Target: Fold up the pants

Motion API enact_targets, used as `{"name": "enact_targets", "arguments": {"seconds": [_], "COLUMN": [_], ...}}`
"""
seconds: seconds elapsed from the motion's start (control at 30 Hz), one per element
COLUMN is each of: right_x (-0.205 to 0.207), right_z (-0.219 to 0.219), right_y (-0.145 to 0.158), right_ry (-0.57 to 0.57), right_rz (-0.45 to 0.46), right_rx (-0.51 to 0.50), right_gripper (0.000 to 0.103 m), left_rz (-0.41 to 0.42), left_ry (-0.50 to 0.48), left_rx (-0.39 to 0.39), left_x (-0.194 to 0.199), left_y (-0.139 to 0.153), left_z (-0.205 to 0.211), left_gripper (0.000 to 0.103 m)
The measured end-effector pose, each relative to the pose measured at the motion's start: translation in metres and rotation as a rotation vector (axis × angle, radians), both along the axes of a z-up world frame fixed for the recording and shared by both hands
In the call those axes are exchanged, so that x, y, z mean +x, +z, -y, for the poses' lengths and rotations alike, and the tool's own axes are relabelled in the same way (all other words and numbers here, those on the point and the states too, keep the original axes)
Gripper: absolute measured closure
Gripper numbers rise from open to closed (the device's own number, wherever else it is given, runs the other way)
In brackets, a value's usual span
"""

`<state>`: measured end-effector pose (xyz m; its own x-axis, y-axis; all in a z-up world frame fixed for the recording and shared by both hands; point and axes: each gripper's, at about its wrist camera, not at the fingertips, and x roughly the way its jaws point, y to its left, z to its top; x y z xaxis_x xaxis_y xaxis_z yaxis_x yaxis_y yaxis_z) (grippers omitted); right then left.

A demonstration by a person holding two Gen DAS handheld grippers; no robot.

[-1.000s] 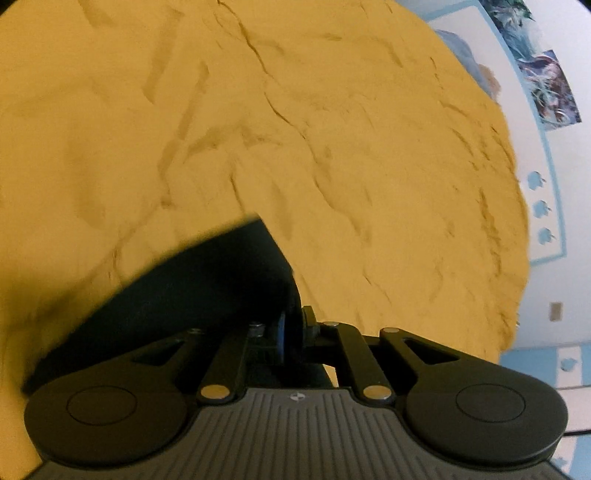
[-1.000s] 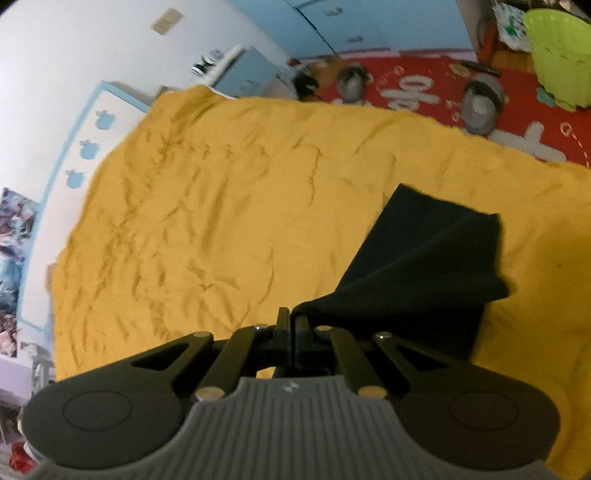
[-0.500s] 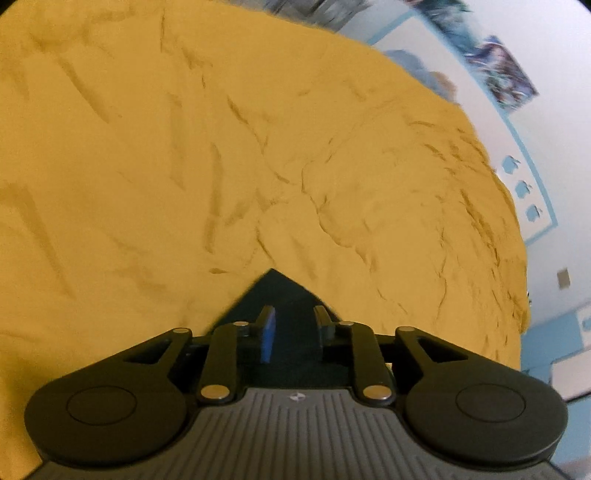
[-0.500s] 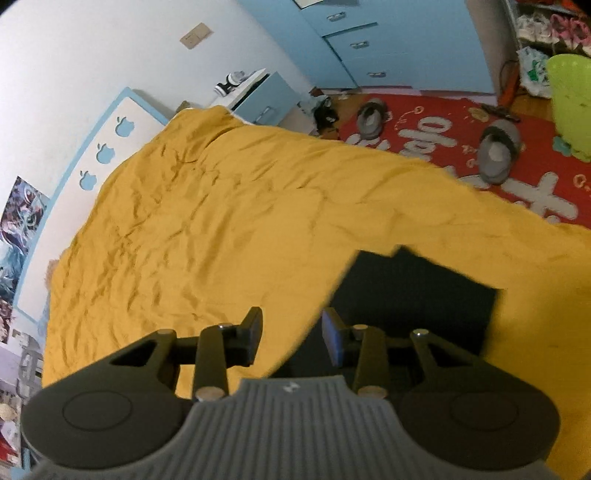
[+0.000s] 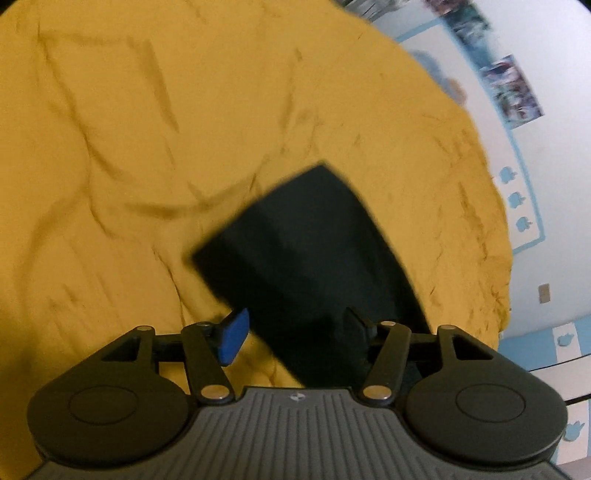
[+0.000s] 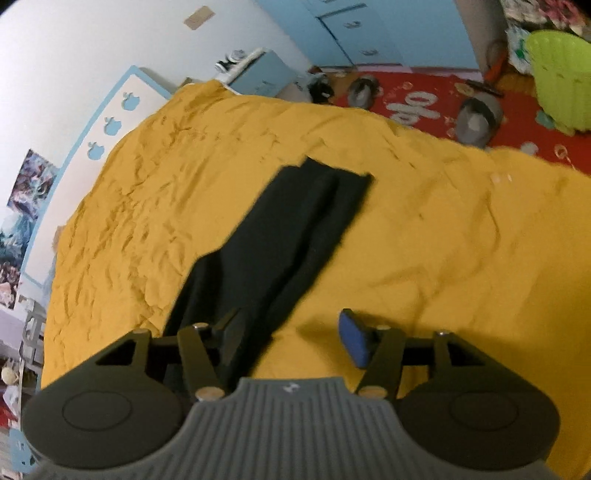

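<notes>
The black pants (image 6: 280,236) lie folded lengthwise in a long strip on the yellow bedsheet (image 6: 424,229). In the left wrist view the pants (image 5: 310,258) show as a dark folded slab just ahead of my left gripper (image 5: 295,328), which is open and empty above their near end. My right gripper (image 6: 291,332) is open and empty too, above the strip's near end; its left finger is over the cloth and its right finger with the blue pad (image 6: 354,343) is over bare sheet.
The bed meets a white wall with blue apple stickers (image 6: 110,125) on the far side. Beyond the bed's other edge is a red rug (image 6: 443,99) with slippers, a green basket (image 6: 557,77) and blue drawers (image 6: 373,33).
Both grippers were shut on the pants a second ago. They opened, let the cloth drop onto the sheet, and drew back and up, so more of the folded pants shows.
</notes>
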<state>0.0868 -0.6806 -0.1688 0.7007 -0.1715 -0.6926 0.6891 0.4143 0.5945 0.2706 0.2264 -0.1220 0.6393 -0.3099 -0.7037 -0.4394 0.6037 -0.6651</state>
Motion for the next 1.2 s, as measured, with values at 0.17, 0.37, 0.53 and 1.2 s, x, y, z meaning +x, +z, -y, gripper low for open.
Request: {"name": "enact_targets", "arguments": {"seconds": [0.17,0.37,0.53,1.2], "right_x": [0.018,0.038,0.045,-0.064], "right_z": [0.0,0.01,0.013,-0.047], "right_y": [-0.008,-0.02,-0.029,0.052], "right_ry": [-0.007,-0.088,-0.125,-0.059], "right_rz": [0.01,0.117,0.145,0.251], "right_rx": [0.038,0.13,0.136,0.2], "right_gripper": [0.043,0.041,0.045,0.103], "left_rz": [-0.053,-0.054,-0.002,0.231], "left_ry": [0.082,0.17,0.246,0.245], "left_rx": [-0.078,-0.124,-0.168,-0.225], "left_x": [0.024,0.028,0.016,-0.068], "left_y": [-0.026,-0.031,-0.039,0.035], "left_z": [-0.001,0.003,0.004,-0.073], "left_gripper": [0.034,0.023,0.023,0.094]}}
